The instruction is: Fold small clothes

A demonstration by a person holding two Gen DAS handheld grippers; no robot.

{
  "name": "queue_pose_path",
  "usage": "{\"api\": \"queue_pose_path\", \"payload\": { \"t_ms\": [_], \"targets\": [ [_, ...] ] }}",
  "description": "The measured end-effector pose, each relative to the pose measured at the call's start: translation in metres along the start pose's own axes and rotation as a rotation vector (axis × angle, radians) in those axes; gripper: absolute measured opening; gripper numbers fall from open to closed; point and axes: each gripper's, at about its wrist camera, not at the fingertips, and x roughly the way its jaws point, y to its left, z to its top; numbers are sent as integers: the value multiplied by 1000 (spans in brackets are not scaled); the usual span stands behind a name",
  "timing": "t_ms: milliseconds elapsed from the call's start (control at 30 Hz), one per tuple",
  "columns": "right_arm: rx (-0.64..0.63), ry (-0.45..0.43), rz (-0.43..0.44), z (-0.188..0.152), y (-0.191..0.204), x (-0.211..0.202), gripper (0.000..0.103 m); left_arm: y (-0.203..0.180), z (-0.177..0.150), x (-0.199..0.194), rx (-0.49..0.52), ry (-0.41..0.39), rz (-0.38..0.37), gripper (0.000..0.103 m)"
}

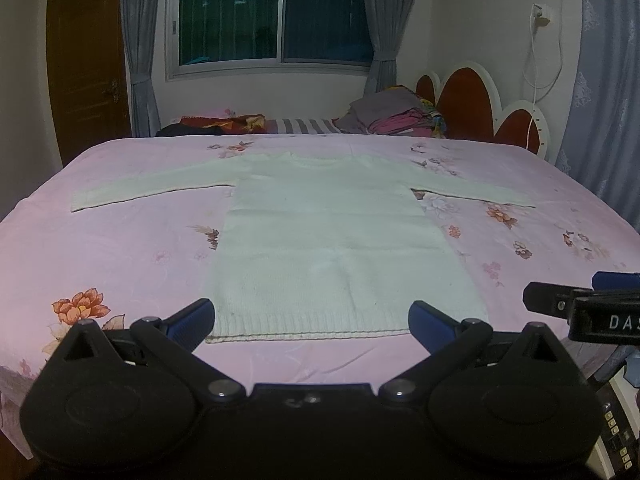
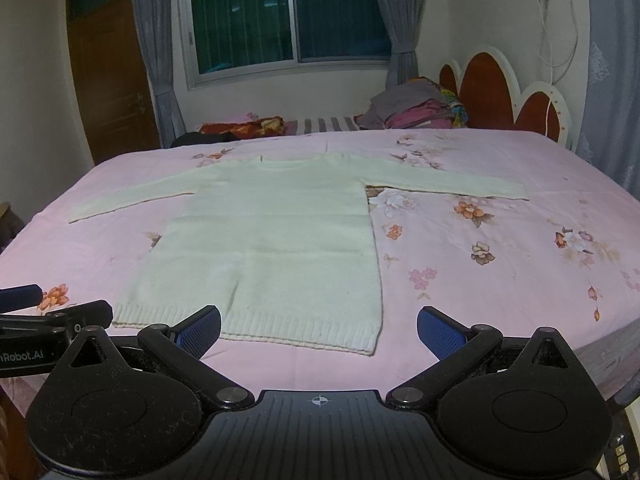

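- Two tools wait at the near edge of the bed (image 1: 120, 240), and nothing of the white knitted sweater (image 1: 328, 240) has been folded yet, so we judge the task to be at its very start.
- We see the sweater spread flat on the pink floral sheet, neckline away from us, ribbed hem (image 1: 312, 326) nearest, both sleeves stretched straight out to the sides.
- Our left tool (image 1: 312, 320) hovers just short of the hem with its blue pads spread wide and nothing between them; the left half of the hem shows in the gap.
- Our right tool (image 2: 320, 328) stands the same way, wide apart and empty, with the hem's right corner (image 2: 370, 346) showing between its pads.
- Both are held low and level, pointing forward along the bed towards the window (image 1: 276, 20), side by side; each shows at the edge of the other's view.
- Whether either pad already brushes the sheet we cannot tell; the fisheye flattens the height.
- We think the next move calls for a choice of first fold: most likely a sleeve (image 2: 448, 186) brought in across the body, or the hem lifted by both corners.
- Either way each tool must come down onto a single edge of knit and pinch it without gathering the sheet beneath.
- Beyond the bed, a pile of clothes (image 1: 396, 116) sits well apart from the sweater.
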Motion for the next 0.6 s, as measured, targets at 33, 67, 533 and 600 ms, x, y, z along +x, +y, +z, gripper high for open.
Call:
{"api": "queue_pose_path", "payload": {
  "t_ms": [33, 67, 533, 600],
  "targets": [
    [0, 0, 0, 0, 0, 0, 103, 1, 0, 0, 0, 0, 1, 103],
    [0, 0, 1, 0, 0, -1, 103, 1, 0, -1, 0, 0, 1, 103],
    [1, 3, 2, 1, 0, 0, 103, 1, 1, -1, 1, 3, 5, 103],
    [0, 1, 2, 1, 0, 0, 103, 1, 2, -1, 1, 3, 7, 103]
  ]
}}
